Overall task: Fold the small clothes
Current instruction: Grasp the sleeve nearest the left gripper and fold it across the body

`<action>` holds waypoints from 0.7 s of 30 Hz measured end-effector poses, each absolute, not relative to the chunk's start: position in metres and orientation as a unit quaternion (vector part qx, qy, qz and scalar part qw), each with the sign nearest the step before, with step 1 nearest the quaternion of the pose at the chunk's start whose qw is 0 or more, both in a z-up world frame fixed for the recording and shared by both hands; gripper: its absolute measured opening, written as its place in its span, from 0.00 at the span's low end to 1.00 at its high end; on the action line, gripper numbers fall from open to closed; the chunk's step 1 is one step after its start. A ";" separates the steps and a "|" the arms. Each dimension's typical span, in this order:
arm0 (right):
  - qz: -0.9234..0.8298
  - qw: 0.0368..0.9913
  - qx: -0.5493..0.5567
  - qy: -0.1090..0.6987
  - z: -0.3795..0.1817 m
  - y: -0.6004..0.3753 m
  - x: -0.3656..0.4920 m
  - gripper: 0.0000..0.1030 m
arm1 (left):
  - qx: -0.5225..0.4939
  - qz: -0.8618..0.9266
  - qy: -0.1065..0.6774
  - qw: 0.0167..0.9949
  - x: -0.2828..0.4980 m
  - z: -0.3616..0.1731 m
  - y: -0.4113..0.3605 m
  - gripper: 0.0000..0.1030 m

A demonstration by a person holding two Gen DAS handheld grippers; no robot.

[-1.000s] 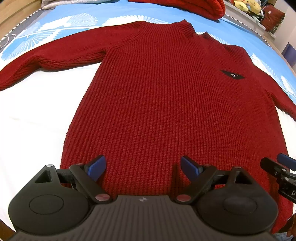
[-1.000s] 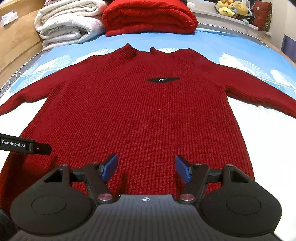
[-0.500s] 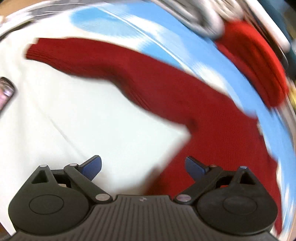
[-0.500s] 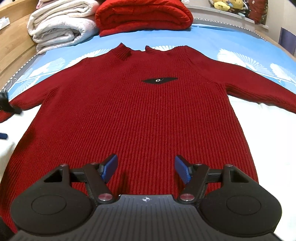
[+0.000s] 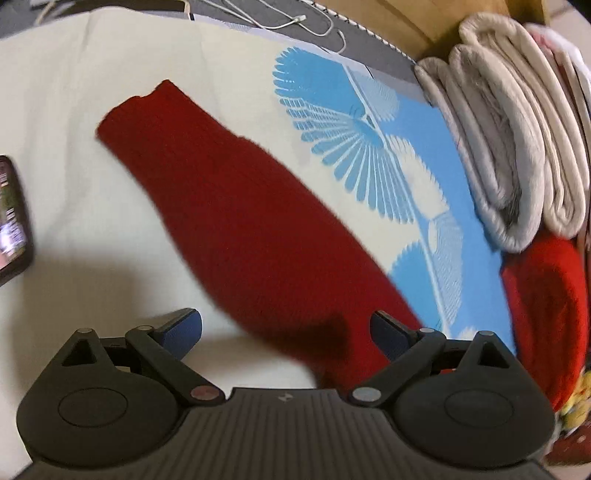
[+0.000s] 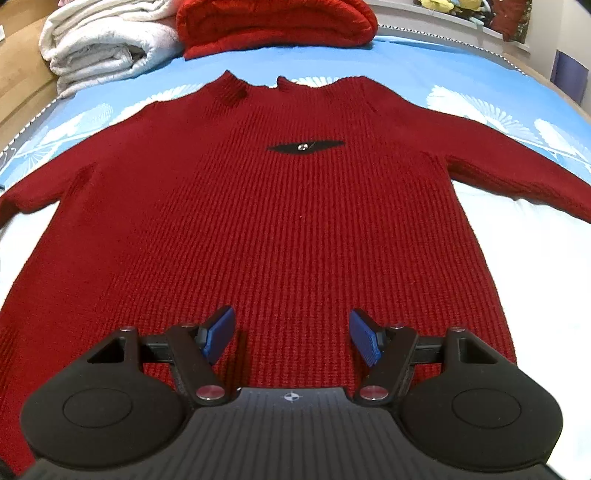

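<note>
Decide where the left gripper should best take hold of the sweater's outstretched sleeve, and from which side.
Probably the cuff: it is the sleeve's free end, lying flat on the sheet. Bring the left gripper, open and empty, down from above, jaws across its width.

A dark red ribbed sweater (image 6: 295, 221) with a black patch (image 6: 306, 147) at the chest is seen at the centre. The bed sheet (image 6: 461, 66) is blue with white fan motifs; its lower part is white. At the upper left grey-white blankets (image 6: 99, 48) are seen, and beside them a bright red blanket (image 6: 277, 22). Blue pads (image 6: 219, 334) are carried on black fingers.
</note>
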State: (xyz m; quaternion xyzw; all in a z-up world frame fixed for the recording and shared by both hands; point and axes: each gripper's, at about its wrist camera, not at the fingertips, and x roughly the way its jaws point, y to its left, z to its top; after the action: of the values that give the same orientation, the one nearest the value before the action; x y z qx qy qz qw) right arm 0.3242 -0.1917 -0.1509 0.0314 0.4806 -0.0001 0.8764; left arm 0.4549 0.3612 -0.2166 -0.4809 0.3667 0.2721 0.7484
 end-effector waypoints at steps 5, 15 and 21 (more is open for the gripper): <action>0.003 0.873 0.020 0.487 -0.157 -0.188 0.326 0.68 | -0.455 0.331 0.348 0.750 0.463 -0.202 0.390 0.13; 0.006 0.893 0.070 0.445 -0.124 -0.212 0.317 0.68 | -0.288 0.212 0.247 0.901 0.514 -0.043 0.257 0.12; 0.018 0.894 0.072 0.441 -0.115 -0.221 0.314 0.68 | -0.146 0.012 0.255 0.956 0.542 -0.022 0.033 0.13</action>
State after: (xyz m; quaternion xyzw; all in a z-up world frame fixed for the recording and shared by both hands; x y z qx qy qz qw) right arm 0.3142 -0.2205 -0.1148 0.0716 0.4412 0.0178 0.8944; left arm 0.5423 0.0331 -0.0216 -0.1456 0.2554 0.0124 0.9557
